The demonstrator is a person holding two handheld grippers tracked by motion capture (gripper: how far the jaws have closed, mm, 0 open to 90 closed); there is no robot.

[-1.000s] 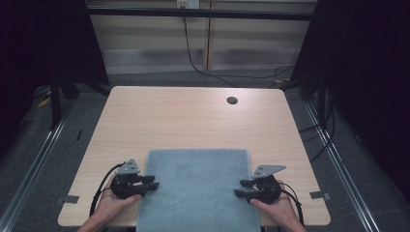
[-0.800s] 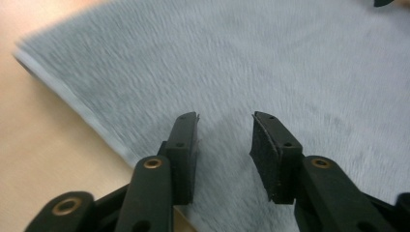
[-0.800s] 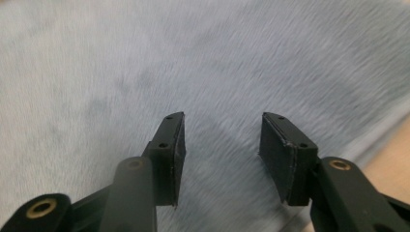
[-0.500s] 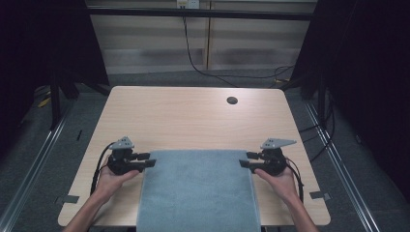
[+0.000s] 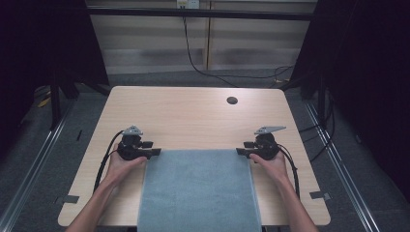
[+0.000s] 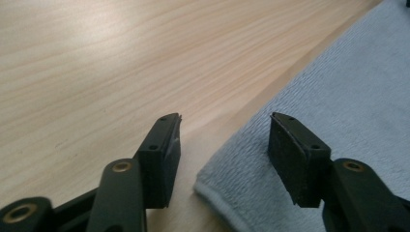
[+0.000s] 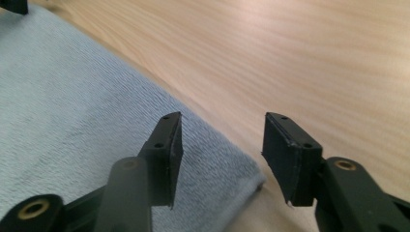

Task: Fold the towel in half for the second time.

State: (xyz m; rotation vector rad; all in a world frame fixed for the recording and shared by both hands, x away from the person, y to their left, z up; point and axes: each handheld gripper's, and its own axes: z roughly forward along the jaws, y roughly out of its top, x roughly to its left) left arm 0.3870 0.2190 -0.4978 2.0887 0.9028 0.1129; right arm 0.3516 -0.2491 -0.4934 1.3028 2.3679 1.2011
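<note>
Tongs are held at both far corners of a grey-blue towel (image 5: 198, 188), which is spread flat on the near middle of the light wooden tabletop (image 5: 193, 116), its near edge running out of the high view at the bottom. At the left, the left tongs (image 5: 153, 153) are seen just at the towel's far left corner, the left hand (image 5: 123, 164) gripping them from behind. In the left gripper view the jaws stand apart, having just been opening; the towel's hemmed corner (image 6: 227, 188) lies between them, pressed by neither pad. At the right, the right tongs (image 5: 240, 151) are set at the far right corner, held by the right hand (image 5: 268, 162). Their jaws have likewise just been opening and are parted, with the towel's corner (image 7: 232, 179) below the gap, unclamped. A small dark round hole (image 5: 232, 100) is seen in the tabletop farther back, well apart from the towel.
</note>
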